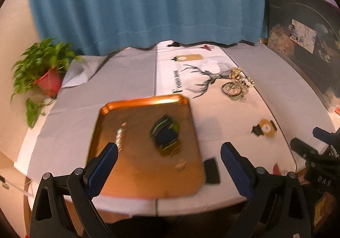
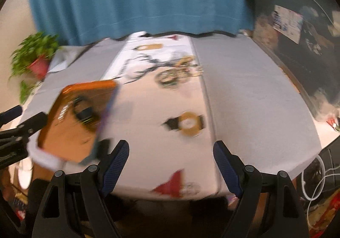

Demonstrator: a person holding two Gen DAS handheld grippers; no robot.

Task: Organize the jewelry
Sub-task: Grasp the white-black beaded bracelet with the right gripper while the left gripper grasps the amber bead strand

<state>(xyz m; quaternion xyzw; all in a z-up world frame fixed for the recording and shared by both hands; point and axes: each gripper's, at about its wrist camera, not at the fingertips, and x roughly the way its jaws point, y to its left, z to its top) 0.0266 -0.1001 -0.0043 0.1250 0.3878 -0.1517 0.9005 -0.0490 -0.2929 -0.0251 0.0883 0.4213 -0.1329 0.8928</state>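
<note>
**Reaching for the loose pile**

Both my grippers hang spread and empty over the near table edge: left gripper [image 1: 169,154], right gripper [image 2: 171,152]. The shiny copper-orange metal tray [image 1: 136,176] at centre of the left view already holds a dark green-striped bracelet [image 1: 165,133] and a pale beaded chain [image 1: 119,136]. The tangled heap of gold bangles and chains [image 1: 235,84] sits upper right, well apart from it. I'd slow down, since both views are blurred, and pinch one piece only

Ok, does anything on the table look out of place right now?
A heap of jewelry lies loose on the tablecloth, beyond the orange tray, which already holds a few pieces. A small black item sits just off the tray's right edge.
</note>
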